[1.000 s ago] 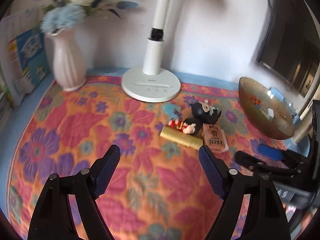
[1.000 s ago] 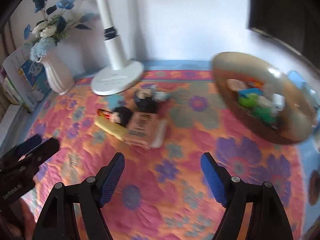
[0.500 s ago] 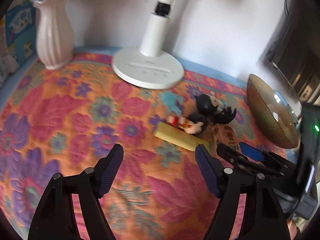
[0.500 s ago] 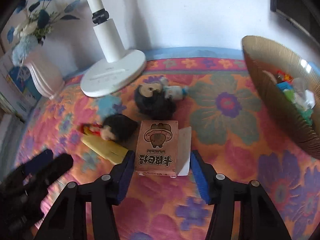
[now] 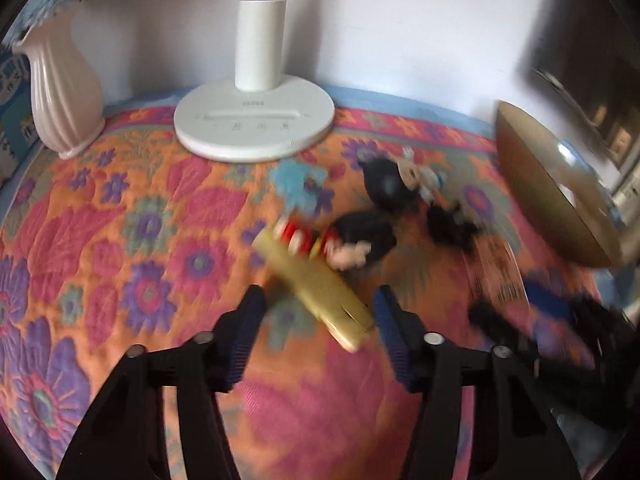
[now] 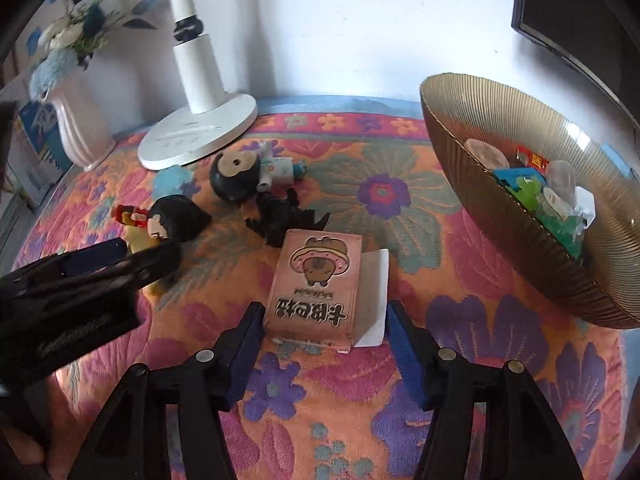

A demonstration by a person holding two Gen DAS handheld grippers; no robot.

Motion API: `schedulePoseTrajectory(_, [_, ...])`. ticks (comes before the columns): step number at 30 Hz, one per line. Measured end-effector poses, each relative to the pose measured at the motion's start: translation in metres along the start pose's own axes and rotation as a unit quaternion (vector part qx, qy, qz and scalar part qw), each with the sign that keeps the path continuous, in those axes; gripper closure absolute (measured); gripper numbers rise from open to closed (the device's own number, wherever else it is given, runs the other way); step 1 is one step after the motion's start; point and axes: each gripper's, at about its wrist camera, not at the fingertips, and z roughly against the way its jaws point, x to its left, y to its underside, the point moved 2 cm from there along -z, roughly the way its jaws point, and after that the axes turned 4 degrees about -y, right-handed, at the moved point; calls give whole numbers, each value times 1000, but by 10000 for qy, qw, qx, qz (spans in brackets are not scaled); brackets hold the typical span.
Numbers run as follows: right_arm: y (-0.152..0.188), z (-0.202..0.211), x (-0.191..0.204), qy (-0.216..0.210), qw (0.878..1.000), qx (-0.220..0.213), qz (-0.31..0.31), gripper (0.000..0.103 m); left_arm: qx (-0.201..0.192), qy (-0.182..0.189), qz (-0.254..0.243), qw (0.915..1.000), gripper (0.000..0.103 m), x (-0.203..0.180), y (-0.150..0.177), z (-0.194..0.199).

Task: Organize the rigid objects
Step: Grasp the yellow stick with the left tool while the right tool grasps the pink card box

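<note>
Gold bar (image 5: 316, 286) between narrowing left tongs (image 5: 318, 334), box (image 6: 316, 284) between parted right tongs (image 6: 324, 346), figurines (image 6: 240, 174) beyond.

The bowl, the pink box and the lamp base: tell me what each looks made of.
Bowl: probably tinted glass or clear plastic in amber-gold, glossy; fine ribs and bright glints, contents showing faintly through the wall.
Pink box: likely printed card, matte; sharp folded edges, cartoon print, a white flap open beside it.
Lamp base: looks like moulded white plastic, smooth satin sheen; metal under paint can't be ruled out.
</note>
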Motion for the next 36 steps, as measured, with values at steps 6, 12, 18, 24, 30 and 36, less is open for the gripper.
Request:
schedulePoseTrajectory(6, [3,3,-12,-295,9988,-68,-385,40,61,234,-69,9997,51,36,20,21])
schedulePoseTrajectory(12, [2,2,-10,-277,9989,-51,-382,21,9,288,-148,9995,51,25,7,7])
schedulePoseTrajectory(18, [-7,-6,-10,239,9987,-71,-453,50,-138,-8,-331,9994,82,14,2,1])
schedulePoseTrajectory(24, [17,21,11,-360,9993,-34,5,63,-105,-1,-205,9997,83,27,38,30])
schedulePoseTrajectory(30, [77,55,29,-750,9932,71,891,63,-149,88,150,9997,82,48,88,62])
schedulePoseTrajectory(36, [88,59,18,-877,9953,-14,411,46,-172,187,295,9992,69,46,92,64])
